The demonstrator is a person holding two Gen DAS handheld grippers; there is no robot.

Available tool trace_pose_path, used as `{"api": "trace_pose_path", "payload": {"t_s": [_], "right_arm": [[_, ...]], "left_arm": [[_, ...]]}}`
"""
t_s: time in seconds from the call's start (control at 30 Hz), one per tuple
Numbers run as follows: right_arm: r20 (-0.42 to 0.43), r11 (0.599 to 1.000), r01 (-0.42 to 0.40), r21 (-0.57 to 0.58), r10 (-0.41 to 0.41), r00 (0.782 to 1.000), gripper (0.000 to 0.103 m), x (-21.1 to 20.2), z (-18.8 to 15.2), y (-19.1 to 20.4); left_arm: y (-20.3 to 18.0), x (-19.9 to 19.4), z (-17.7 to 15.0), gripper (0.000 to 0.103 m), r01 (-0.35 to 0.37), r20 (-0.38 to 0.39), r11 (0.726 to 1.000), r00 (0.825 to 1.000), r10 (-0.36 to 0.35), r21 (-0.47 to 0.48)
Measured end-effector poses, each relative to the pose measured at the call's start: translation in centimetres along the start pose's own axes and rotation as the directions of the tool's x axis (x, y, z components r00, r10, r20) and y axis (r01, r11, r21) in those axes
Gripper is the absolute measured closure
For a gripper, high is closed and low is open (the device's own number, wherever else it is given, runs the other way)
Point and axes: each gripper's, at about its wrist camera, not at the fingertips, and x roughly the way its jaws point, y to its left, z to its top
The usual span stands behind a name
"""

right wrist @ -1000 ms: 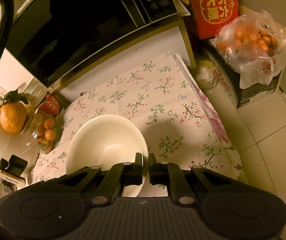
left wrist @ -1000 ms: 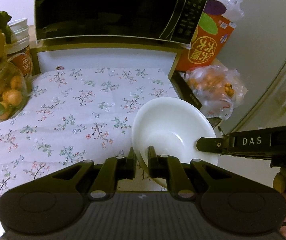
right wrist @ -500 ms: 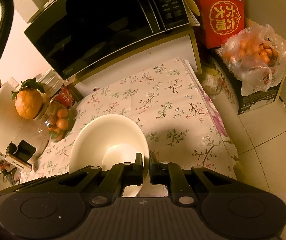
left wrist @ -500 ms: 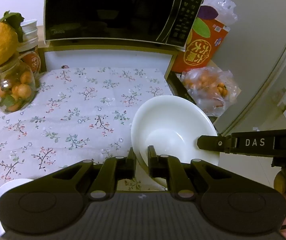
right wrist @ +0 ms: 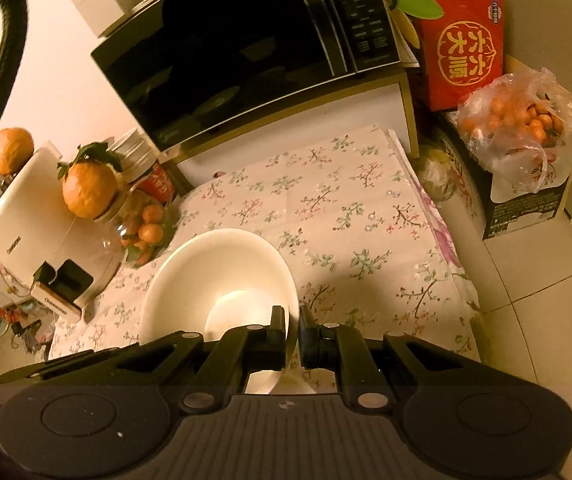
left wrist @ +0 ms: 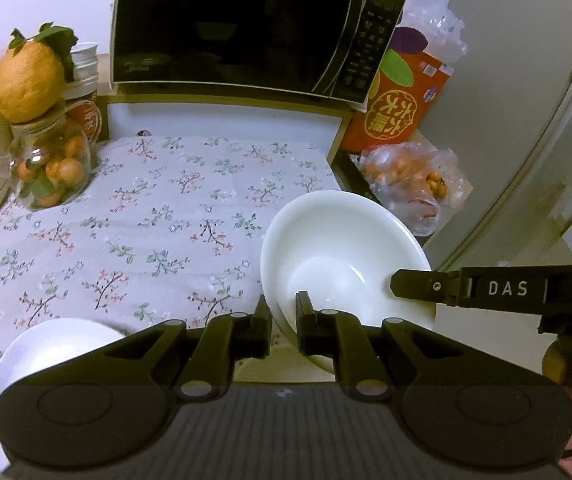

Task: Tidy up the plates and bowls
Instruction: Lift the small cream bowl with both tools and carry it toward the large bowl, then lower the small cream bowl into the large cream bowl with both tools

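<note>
Left wrist view. My left gripper [left wrist: 284, 322] is clamped on the near rim of the white bowl [left wrist: 337, 248], one finger inside the wall, one outside. The bowl hangs tilted over the right edge of the floral tablecloth [left wrist: 158, 216], clear of the cloth. My right gripper [left wrist: 405, 284] comes in from the right; its dark finger lies at the bowl's far rim. A second white dish [left wrist: 54, 348] sits at the lower left of the cloth, mostly hidden behind my gripper body; bowl or plate, I cannot tell.

Step in hand, as I judge it: a two-handed carry of the bowl, mid-transfer. Next move likely calls for keeping both grips level with each other and bringing the bowl toward the other dish for stacking.

Right wrist view. Right gripper [right wrist: 293, 330] closed on the bowl's rim [right wrist: 222, 280], the thin wall pinched between the fingers. The bowl extends ahead and to the left of the fingertips, above the cloth, with the fruit jar [right wrist: 146, 228] near its far left side. The microwave [right wrist: 246, 48] stands behind, well apart.
</note>
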Motion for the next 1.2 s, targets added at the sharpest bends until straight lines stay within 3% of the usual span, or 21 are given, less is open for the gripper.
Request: {"api": "trace_pose_path", "payload": {"t_s": [0.6,1.2], "right_arm": [[-0.020,0.998,-0.003,-0.063,0.001,1.000,0.093,-2.8,-4.2,1.0],[-0.118,0.995,0.038,-0.090,-0.048,0.992,0.092,-1.0,-6.0,0.9]], "left_arm": [[-0.3,-2.4,-3.8,0.092,0.017,-0.023,1.000,1.000,-0.017,0.022],[0.3,-0.1,-5.4,0.091,-0.038,-0.147,0.999,0.988,0.043,0.035]]}}
